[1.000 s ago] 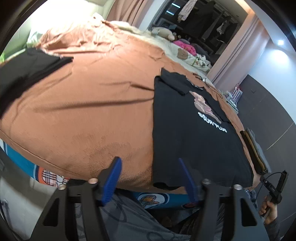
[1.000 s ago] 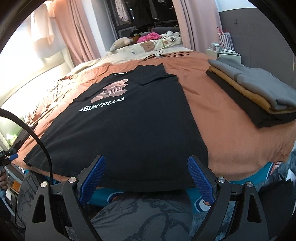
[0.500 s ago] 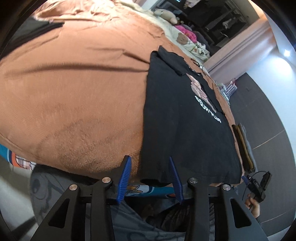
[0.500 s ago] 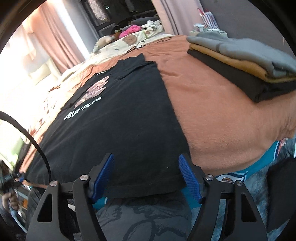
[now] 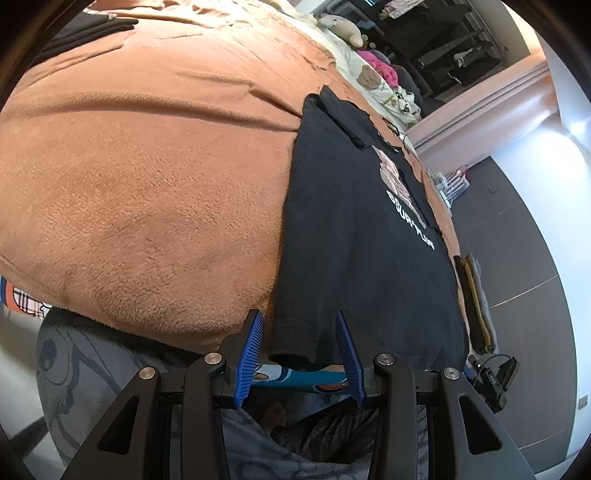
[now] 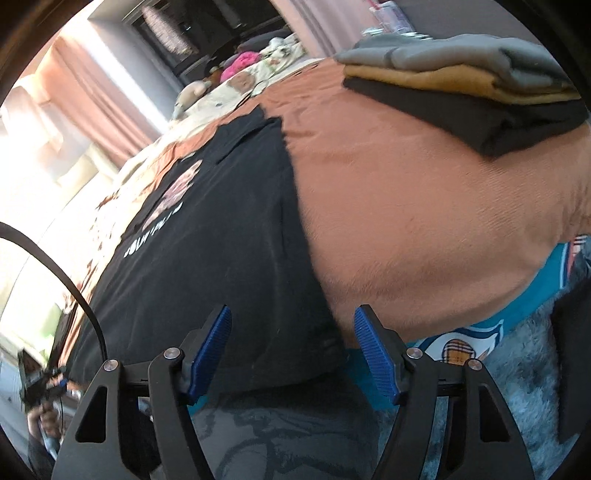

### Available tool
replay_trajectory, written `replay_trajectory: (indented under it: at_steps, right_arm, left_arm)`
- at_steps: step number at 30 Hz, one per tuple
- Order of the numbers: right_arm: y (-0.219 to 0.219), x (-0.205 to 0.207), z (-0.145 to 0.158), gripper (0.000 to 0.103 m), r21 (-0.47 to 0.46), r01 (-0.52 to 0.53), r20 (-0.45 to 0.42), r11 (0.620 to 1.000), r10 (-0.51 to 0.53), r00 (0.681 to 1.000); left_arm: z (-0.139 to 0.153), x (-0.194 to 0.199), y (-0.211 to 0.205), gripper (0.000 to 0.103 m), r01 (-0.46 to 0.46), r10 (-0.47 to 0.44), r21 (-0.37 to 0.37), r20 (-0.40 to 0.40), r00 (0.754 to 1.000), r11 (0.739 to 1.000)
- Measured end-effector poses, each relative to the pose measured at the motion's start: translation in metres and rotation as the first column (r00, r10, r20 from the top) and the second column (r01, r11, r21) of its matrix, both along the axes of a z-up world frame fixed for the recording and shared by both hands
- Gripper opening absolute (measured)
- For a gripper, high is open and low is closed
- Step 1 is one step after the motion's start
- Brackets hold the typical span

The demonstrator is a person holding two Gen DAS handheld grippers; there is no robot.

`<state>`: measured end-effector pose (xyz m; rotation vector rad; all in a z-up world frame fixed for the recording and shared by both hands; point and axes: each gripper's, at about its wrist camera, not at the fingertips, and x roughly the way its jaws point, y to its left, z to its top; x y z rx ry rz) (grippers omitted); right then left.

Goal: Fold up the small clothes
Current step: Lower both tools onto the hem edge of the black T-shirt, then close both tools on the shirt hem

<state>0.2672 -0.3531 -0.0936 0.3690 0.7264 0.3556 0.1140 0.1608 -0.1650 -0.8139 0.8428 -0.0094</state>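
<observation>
A black T-shirt [image 5: 362, 240] with a pink print and white lettering lies flat on an orange-brown blanket [image 5: 147, 166], its hem at the near bed edge. My left gripper [image 5: 300, 350] is open, its blue pads on either side of the shirt's near left hem corner [image 5: 295, 339] with gaps on both sides. In the right wrist view the same T-shirt [image 6: 221, 240] reaches down to my right gripper [image 6: 293, 350]. That gripper is open, and the near right hem corner [image 6: 317, 350] lies between its pads without being pressed.
A stack of folded clothes [image 6: 461, 85], grey over mustard over black, sits on the blanket [image 6: 406, 203] right of the shirt. Another black garment [image 5: 85, 26] lies far left. Plush toys and a pink cloth [image 5: 380, 66] crowd the bed's far end. A teal patterned sheet [image 6: 461, 347] hangs below the edge.
Both grippers sank toward the near bed edge and their jaws narrowed. Each shirt hem corner now sits between a pair of pads. The right view has rolled and shifted right.
</observation>
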Motion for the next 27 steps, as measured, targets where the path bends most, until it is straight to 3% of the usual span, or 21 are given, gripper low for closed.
replay_trajectory:
  at_steps: [3,8,11,17,27]
  right_arm:
    - [0.007,-0.002,-0.003,0.06,-0.072,-0.029,-0.003,0.997,0.028,1.0]
    - [0.004,-0.001,0.004,0.017,-0.088,-0.025,0.001,0.996,0.025,1.0]
    - [0.001,-0.009,0.011,0.006,-0.079,-0.026,0.026,0.997,0.028,0.999]
    - [-0.009,-0.016,0.022,0.003,-0.066,0.005,0.049,0.998,-0.002,0.999]
    - [-0.02,-0.015,0.022,0.002,-0.02,0.015,0.022,1.0,-0.015,1.0]
  left_arm:
    - [-0.001,0.001,-0.001,0.043,0.0,0.0,0.002,-0.004,1.0,1.0]
    - [0.001,0.003,-0.003,0.043,0.002,-0.002,0.013,-0.012,1.0,1.0]
    - [0.002,0.004,-0.004,0.043,-0.002,0.002,0.018,-0.017,1.0,1.0]
    - [0.003,0.004,-0.007,0.043,-0.01,0.011,0.026,-0.027,1.0,1.0]
    - [-0.013,-0.001,-0.003,0.044,-0.031,0.03,-0.07,-0.022,0.999,0.997]
